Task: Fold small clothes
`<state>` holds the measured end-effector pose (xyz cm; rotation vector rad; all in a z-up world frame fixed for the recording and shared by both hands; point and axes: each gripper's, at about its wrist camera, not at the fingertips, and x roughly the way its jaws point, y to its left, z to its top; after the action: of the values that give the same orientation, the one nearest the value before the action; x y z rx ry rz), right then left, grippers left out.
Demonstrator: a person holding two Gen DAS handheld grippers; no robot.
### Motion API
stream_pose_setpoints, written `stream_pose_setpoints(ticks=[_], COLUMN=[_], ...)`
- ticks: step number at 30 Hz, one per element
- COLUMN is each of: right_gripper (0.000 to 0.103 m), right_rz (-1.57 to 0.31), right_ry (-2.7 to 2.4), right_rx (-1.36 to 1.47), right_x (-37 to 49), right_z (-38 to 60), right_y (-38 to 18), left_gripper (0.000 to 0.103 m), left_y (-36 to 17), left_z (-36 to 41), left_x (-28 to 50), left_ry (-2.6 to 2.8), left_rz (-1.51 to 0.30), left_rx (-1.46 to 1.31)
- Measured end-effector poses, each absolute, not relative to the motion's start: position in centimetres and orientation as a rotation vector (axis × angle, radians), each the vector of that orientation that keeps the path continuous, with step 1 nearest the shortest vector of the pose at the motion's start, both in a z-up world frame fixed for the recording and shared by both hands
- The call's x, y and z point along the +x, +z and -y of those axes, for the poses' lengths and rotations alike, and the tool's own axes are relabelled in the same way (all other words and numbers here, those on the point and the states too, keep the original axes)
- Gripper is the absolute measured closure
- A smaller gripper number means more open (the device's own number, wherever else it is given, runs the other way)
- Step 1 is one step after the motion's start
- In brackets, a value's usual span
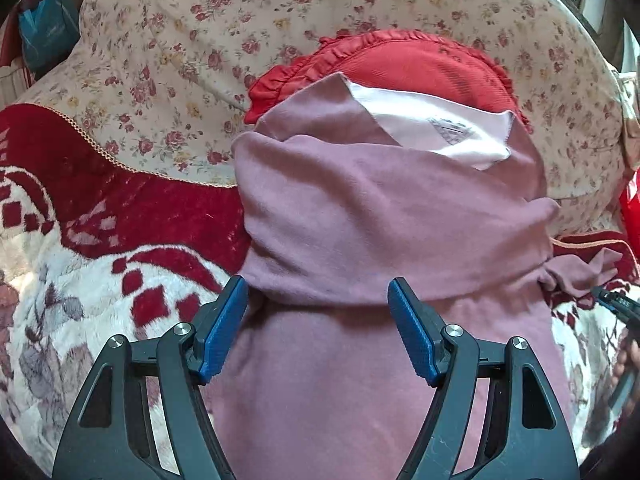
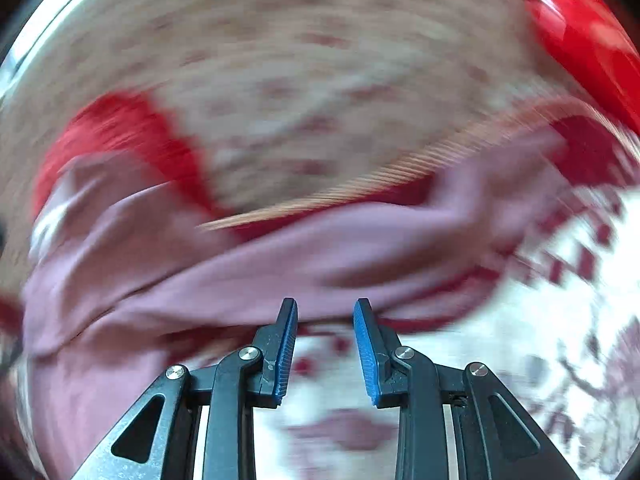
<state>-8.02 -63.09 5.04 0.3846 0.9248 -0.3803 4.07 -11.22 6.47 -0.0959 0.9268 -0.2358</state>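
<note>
There are two claws, the left claw (image 1: 318, 294) and the right claw (image 2: 326, 316), and each one has two blue pads with a gap between them. There is one pink cloth (image 1: 384, 216) with one white patch (image 1: 432, 128) showing on it. There is one red frilly piece (image 1: 420, 68) behind it. There is one flowery cover (image 1: 192, 60) and one red and white fuzzy blanket (image 1: 80, 264). The right view is blurry, so there may be one more shiny red thing (image 2: 588, 40) at the edge.
</note>
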Motion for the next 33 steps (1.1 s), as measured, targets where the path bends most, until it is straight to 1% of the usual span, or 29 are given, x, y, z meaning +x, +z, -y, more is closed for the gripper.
stream_pose_setpoints(ticks=[3, 7, 11, 14, 16, 17, 18, 19, 22, 25, 28, 31, 33], right_gripper=[0.076, 0.076, 0.076, 0.076, 0.082, 0.092, 0.096, 0.097, 0.097, 0.098, 0.098, 0.098, 0.098], right_rz=[-0.909, -0.817, -0.732, -0.683, -0.704, -0.708, -0.700, -0.685, -0.616, -0.516, -0.421, -0.370, -0.351], right_ry=[-0.522, -0.625, -0.573, -0.545, -0.568, -0.582, -0.581, -0.564, -0.525, -0.465, -0.391, -0.273, -0.160], right_rx=[0.500, 0.629, 0.734, 0.703, 0.648, 0.654, 0.674, 0.693, 0.663, 0.645, 0.575, 0.486, 0.406], right_x=[-10.0, -11.9, -11.2, -9.6, -8.4, -8.8, -9.0, -9.4, -11.5, -13.9, -15.6, -14.7, -12.6], right_z=[69.8, 75.8, 77.8, 77.6, 77.4, 77.2, 77.5, 77.6, 76.4, 74.9, 72.4, 68.5, 64.4], right_y=[4.6, 4.7, 4.2, 4.6, 4.6, 4.3, 4.2, 4.5, 7.5, 12.0, 17.6, 22.8, 26.1], left_gripper=[0.030, 0.030, 0.030, 0.030, 0.030, 0.030, 0.030, 0.030, 0.030, 0.030, 0.030, 0.030, 0.030], left_y=[6.7, 6.8, 6.6, 6.4, 6.3, 6.4, 6.4, 6.5, 7.0, 7.5, 7.9, 8.5, 8.8], left_z=[11.7, 12.7, 13.5, 13.7, 13.5, 13.3, 13.1, 12.8, 12.2, 11.6, 10.9, 10.1, 9.3], left_x=[4.0, 4.3, 4.3, 4.0, 3.9, 3.9, 3.9, 3.8, 3.6, 3.5, 3.3, 3.0, 2.8], left_ry=[-0.244, -0.255, -0.261, -0.260, -0.254, -0.251, -0.250, -0.248, -0.248, -0.251, -0.254, -0.254, -0.249], left_rz=[-0.929, -0.938, -0.948, -0.954, -0.958, -0.959, -0.958, -0.956, -0.942, -0.931, -0.922, -0.906, -0.895], left_rx=[-0.095, -0.094, -0.083, -0.066, -0.063, -0.070, -0.077, -0.088, -0.108, -0.121, -0.142, -0.160, -0.178])
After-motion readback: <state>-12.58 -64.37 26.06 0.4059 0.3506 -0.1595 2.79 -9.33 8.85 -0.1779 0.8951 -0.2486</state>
